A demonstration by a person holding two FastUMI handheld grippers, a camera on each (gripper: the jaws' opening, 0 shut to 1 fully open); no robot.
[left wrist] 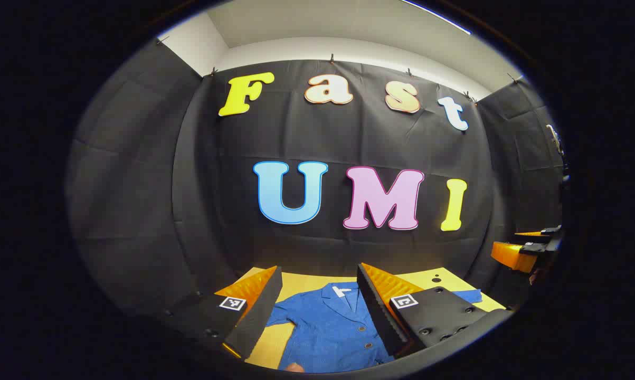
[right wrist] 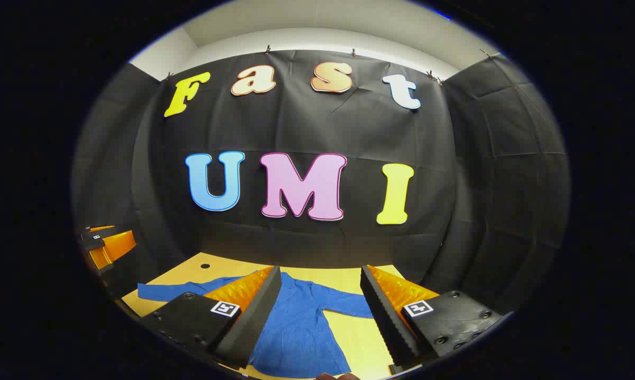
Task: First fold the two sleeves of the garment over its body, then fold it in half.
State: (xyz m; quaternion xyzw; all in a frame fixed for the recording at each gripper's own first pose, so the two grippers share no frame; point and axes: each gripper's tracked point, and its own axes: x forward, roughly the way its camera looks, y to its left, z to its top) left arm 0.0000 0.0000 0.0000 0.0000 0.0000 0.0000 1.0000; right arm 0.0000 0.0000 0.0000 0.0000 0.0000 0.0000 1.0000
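A: Start with the left gripper view. What is there?

B: The left gripper (left wrist: 317, 309), with black ridged fingers backed in orange, hangs above the yellow wooden table (left wrist: 444, 279). Its two fingers stand well apart and nothing is between them but air. Below and beyond them lies the blue short-sleeved button-up shirt (left wrist: 330, 330), spread flat on the table, collar toward the booth's back wall, a white label at the neck. One sleeve (left wrist: 281, 315) reaches out flat toward the left of this view; the tip of the other shows past the gripper's right finger.

A: Anything else in that view?

B: At the far right edge, the right gripper (left wrist: 528, 248) shows as an orange and black shape held above the table level, off to the side. From here I cannot tell how its fingers stand.

A: And the right gripper view?

B: There the right gripper (right wrist: 320, 311) shows its own fingers, spread wide, holding nothing, above the table (right wrist: 227, 264). The shirt (right wrist: 296, 338) lies under and ahead of them. Its one sleeve (right wrist: 164, 291) stretches left across the table, the other (right wrist: 349, 305) lies in the gap toward the right finger. Both sleeves are out flat, not yet folded over the body.

A: The other gripper?

B: The left gripper (right wrist: 103, 245) sits at the left edge, orange and black, above and away from the shirt.
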